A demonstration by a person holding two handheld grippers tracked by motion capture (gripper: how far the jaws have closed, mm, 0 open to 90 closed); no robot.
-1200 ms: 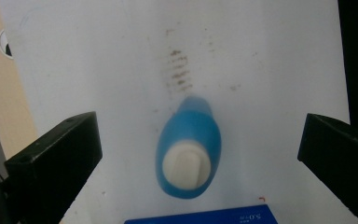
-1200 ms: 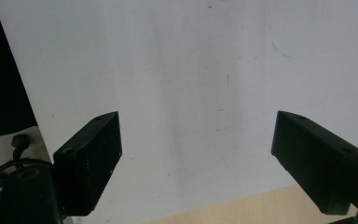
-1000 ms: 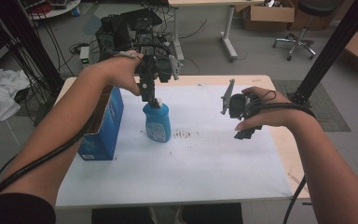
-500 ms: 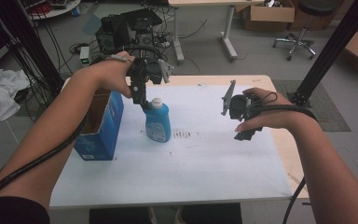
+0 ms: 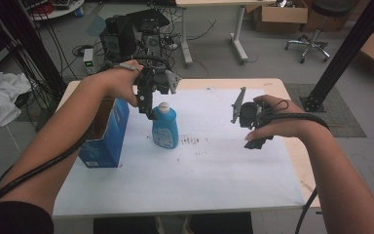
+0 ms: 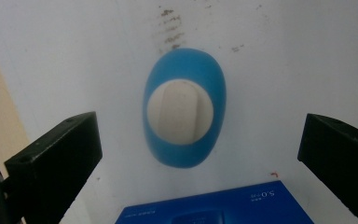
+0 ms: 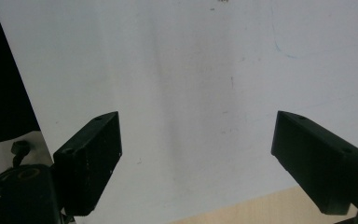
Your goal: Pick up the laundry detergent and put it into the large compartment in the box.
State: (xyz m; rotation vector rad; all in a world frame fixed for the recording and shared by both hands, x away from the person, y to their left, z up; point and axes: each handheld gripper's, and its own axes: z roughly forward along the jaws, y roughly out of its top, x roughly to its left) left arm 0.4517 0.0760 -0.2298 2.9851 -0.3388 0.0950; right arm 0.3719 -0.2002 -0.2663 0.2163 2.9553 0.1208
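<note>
A blue bottle with a white cap stands upright on the white sheet, left of the middle. My left gripper hangs just above and to the left of the cap, jaws pointing down. In the left gripper view I look straight down on the bottle, which sits between the widely open jaws without touching either. My right gripper hovers over the right half of the table, apart from everything. In the right gripper view its jaws stand open over bare white sheet.
An open blue carton stands at the table's left edge, close to the bottle; its top also lies at the bottom of the left gripper view. Smudges mark the sheet. Wooden table rim borders the right side.
My left gripper was down on the bottle's cap; it has let go, risen and shifted slightly left, leaving the bottle standing. The right gripper has stayed put.
</note>
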